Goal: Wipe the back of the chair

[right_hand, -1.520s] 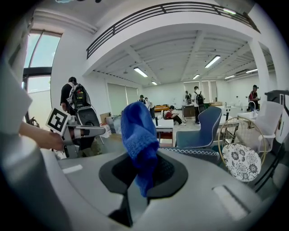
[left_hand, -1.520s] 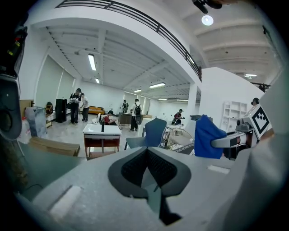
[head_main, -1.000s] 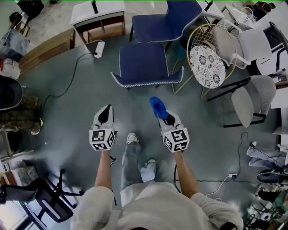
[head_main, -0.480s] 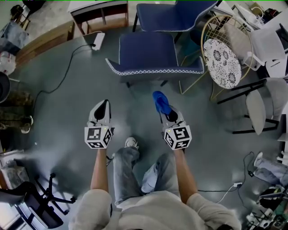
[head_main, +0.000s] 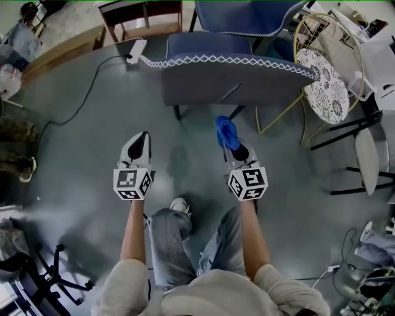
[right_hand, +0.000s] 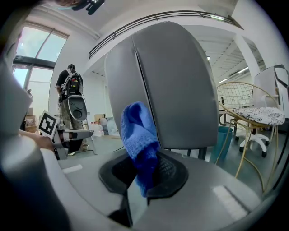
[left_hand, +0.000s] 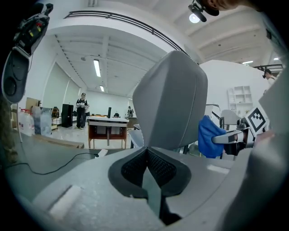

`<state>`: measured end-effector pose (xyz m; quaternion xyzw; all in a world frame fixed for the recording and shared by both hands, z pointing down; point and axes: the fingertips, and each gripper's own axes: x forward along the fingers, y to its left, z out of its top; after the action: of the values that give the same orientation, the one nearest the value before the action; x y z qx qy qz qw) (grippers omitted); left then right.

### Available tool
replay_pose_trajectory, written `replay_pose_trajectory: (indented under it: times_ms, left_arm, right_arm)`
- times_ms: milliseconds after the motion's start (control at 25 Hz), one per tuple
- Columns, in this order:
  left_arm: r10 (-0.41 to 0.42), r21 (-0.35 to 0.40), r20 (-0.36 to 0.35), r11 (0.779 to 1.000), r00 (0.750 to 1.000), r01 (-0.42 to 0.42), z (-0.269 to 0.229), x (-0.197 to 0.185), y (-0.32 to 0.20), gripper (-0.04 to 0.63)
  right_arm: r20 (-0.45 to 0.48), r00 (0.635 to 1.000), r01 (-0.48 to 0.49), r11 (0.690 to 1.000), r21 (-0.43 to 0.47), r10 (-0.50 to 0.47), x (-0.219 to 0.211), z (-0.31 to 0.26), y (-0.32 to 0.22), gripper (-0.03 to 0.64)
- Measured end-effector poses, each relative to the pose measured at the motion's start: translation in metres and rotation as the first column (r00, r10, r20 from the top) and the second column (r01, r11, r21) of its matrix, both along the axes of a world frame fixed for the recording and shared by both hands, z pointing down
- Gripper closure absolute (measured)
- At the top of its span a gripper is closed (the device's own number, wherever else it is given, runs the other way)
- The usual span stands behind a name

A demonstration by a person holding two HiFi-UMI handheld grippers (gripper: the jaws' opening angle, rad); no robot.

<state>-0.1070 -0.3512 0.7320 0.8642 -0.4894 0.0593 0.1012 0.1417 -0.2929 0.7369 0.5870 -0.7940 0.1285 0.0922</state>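
Note:
The chair stands just ahead of me, its grey back [head_main: 228, 83] turned toward me under a top edge with white zigzag trim. My right gripper [head_main: 237, 150] is shut on a blue cloth [head_main: 226, 131], whose free end sticks out toward the back, a short way from it. The right gripper view shows the blue cloth [right_hand: 141, 135] bunched between the jaws, with the grey back [right_hand: 176, 85] filling the view behind. My left gripper [head_main: 140, 141] is level with the right, shut and holding nothing. Its own view looks at the chair back [left_hand: 171, 103].
A gold wire chair with a patterned cushion [head_main: 324, 77] stands right of the blue chair. A power strip [head_main: 134, 50] and its cable lie on the floor at left, near a wooden table [head_main: 142, 15]. A grey chair [head_main: 367, 154] is at far right.
I have stepped forward, so the chair back has come much closer to both grippers. The right gripper still holds the cloth, and the left stays shut.

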Motion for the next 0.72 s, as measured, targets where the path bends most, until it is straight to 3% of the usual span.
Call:
replay_pose_trajectory:
  times_ms: [440,720]
  left_arm:
    - [-0.041,0.092,-0.023,0.995,0.999,0.043,0.03,0.011,-0.002,0.595]
    - [-0.052,0.141,-0.008,0.989,0.999,0.052,0.021,0.004,0.008,0.595]
  right_arm:
    - [0.038,0.997,0.066,0.992,0.106,-0.07,-0.019,0.015,-0.026,0.569]
    - [0.045,0.98,0.185,0.97,0.159,-0.194,-0.089,-0.005,-0.047,0.569]
